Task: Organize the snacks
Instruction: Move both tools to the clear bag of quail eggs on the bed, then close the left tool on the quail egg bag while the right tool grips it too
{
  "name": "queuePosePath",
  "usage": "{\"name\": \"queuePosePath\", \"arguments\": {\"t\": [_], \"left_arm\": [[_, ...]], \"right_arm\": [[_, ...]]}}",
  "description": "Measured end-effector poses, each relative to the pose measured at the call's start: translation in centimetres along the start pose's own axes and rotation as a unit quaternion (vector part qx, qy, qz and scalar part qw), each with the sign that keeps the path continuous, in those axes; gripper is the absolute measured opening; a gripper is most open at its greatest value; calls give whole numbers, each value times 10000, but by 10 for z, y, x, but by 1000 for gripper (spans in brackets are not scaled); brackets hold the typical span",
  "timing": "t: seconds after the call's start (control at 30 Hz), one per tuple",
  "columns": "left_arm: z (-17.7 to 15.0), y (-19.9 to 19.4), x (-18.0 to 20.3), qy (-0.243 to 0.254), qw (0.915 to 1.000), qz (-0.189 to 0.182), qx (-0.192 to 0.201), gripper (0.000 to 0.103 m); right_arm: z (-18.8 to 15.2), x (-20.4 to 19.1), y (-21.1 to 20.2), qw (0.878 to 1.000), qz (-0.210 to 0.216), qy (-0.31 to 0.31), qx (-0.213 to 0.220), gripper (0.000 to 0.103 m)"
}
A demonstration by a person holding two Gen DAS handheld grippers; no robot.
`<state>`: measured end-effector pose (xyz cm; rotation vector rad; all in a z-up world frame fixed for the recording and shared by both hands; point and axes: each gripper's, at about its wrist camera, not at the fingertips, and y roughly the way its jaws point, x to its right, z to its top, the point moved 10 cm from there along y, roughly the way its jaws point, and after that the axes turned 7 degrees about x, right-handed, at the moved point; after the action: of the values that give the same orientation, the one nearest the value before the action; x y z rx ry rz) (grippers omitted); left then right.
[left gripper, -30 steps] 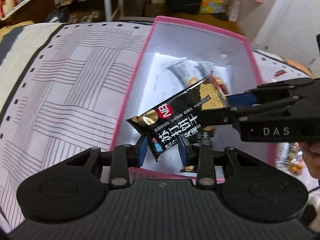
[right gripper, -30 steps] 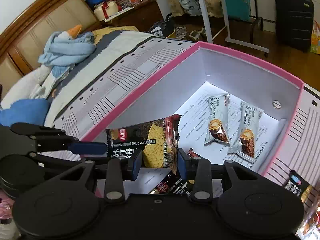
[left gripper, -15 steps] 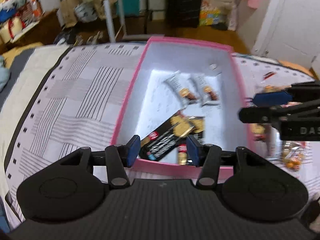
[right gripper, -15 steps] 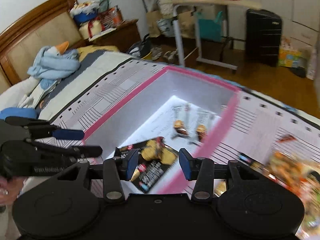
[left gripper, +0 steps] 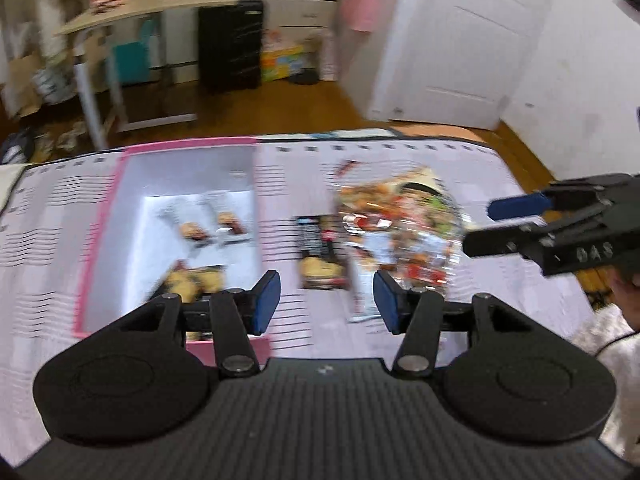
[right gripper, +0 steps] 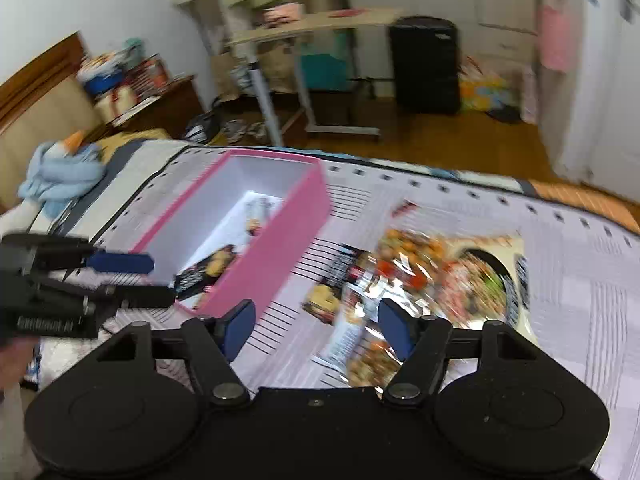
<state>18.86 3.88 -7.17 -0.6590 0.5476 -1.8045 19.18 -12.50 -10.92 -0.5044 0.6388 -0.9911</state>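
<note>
The pink box (left gripper: 105, 240) with white inside stands on the bed at the left. In it lie two wrapped bars (left gripper: 210, 229) and a black cracker packet (left gripper: 192, 280), which also shows from the right wrist as the black cracker packet (right gripper: 208, 268) behind the box wall (right gripper: 280, 236). My left gripper (left gripper: 326, 305) is open and empty, above the bedspread just right of the box. My right gripper (right gripper: 316, 328) has its jaws opening with nothing between them, over the blurred snack pile (right gripper: 436, 276). Another black packet (left gripper: 320, 252) lies beside the pile (left gripper: 400, 220).
The striped bedspread (left gripper: 48, 240) covers the bed. Beyond the foot are a wooden floor, a small rolling table (right gripper: 312, 28), a black suitcase (right gripper: 426, 64) and a white door (left gripper: 452, 40). A blue cloth (right gripper: 60, 172) lies near the headboard. A hand (left gripper: 624, 288) holds the right gripper.
Both grippers let go of the black cracker packet, which now lies in the box. Both rose, swung right toward the snack pile, and their jaws opened wider.
</note>
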Motion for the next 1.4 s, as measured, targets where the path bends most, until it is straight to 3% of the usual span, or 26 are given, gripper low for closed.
{"name": "queuePosePath", "arguments": {"t": [0.27, 0.43, 0.67, 0.8, 0.97, 1.1, 1.27, 1.4], "left_arm": [[-29, 67, 57, 270, 9978, -583, -180, 53], [-47, 122, 78, 225, 9943, -924, -490, 48], [-67, 181, 82, -63, 9899, -1219, -715, 38], [-78, 199, 76, -11, 9920, -1105, -607, 37], [-90, 205, 80, 19, 9879, -1273, -882, 37], [-95, 203, 83, -179, 9847, -1417, -996, 38], [-106, 200, 90, -98, 9859, -1363, -963, 44], [-108, 201, 91, -274, 9847, -1362, -1052, 47]], "right_arm": [[-37, 67, 43, 9943, -401, 925, -355, 80], [-62, 106, 74, 9801, -483, 1853, -527, 80], [-94, 125, 98, 9640, -525, 2423, -959, 80], [-103, 119, 109, 9582, -329, 2610, -1126, 80], [-112, 109, 123, 9508, -189, 2791, -1333, 82], [-117, 101, 130, 9576, -276, 2495, -1417, 82], [-119, 91, 143, 9631, -375, 2232, -1458, 94], [-120, 87, 148, 9672, -527, 2048, -1410, 95]]}}
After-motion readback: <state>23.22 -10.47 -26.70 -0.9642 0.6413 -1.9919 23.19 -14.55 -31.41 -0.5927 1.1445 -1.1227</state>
